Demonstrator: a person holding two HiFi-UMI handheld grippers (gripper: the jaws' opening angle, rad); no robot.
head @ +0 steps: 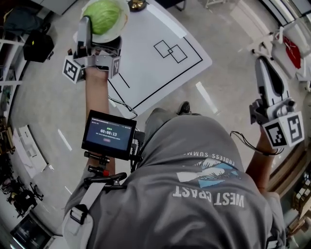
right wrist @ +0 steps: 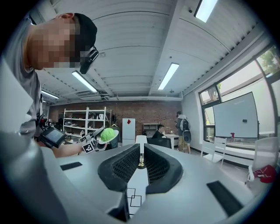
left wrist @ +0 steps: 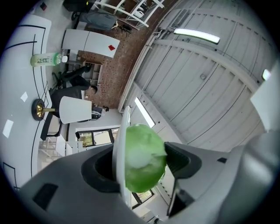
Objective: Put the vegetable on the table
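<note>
A green cabbage (head: 104,14) lies on a white plate (head: 120,32), held up over the near left corner of the white table (head: 160,78). My left gripper (head: 97,29) is shut on them. In the left gripper view the plate (left wrist: 121,140) stands edge-on against one jaw, and the other jaw's pad presses the cabbage (left wrist: 144,157). My right gripper (head: 265,63) is off to the right over the floor, away from the table. Its jaws (right wrist: 141,162) stand together with only a thin slit and nothing between them. The right gripper view also shows the cabbage (right wrist: 108,133) at the left.
A lamp with a gold base (head: 137,5) and a green-labelled bottle (left wrist: 46,59) stand on the table, which has black lines and two overlapping squares (head: 170,51). Black cases (head: 38,46) lie on the floor at the left. A white chair (head: 291,48) stands at the right. People (right wrist: 164,131) are at the back.
</note>
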